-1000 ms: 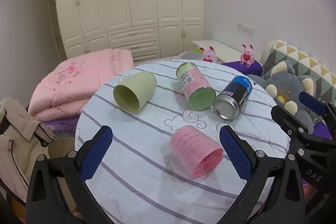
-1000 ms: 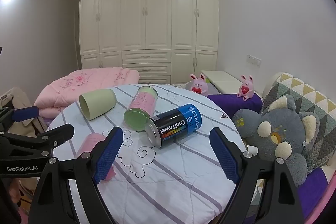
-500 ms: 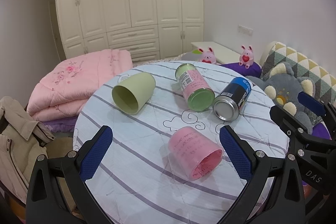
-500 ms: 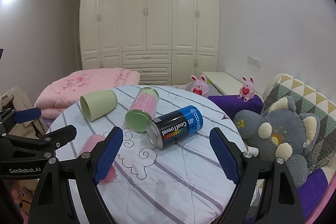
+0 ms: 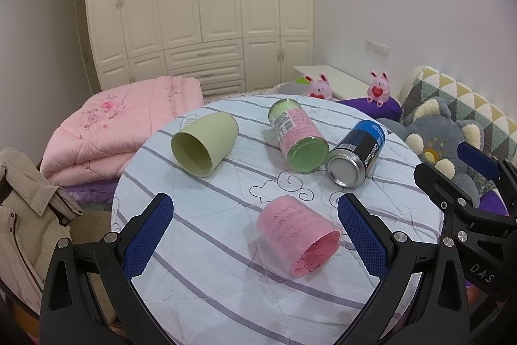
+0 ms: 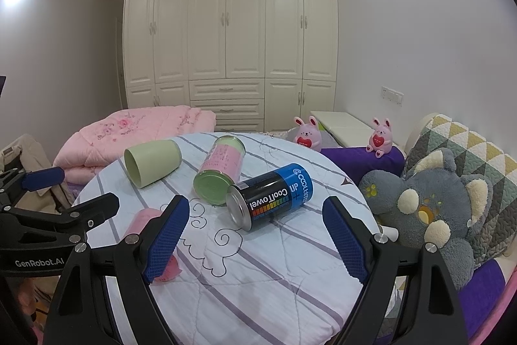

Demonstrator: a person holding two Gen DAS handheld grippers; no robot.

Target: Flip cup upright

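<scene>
On a round table with a striped cloth several containers lie on their sides. A pink cup lies nearest me, mouth toward the camera, between the pads of my open, empty left gripper. A pale green cup lies at the far left. In the right wrist view the pink cup is partly hidden behind my left finger. My right gripper is open and empty, just short of the blue-black can.
A pink-green canister and the blue-black can lie touching at the table's far right. A folded pink quilt is behind left. Plush toys and a patterned cushion are at right. A beige jacket hangs at left.
Both grippers have drifted slightly; the objects sit a little higher in the left view. Nothing on the table has moved and both grippers stay open.
</scene>
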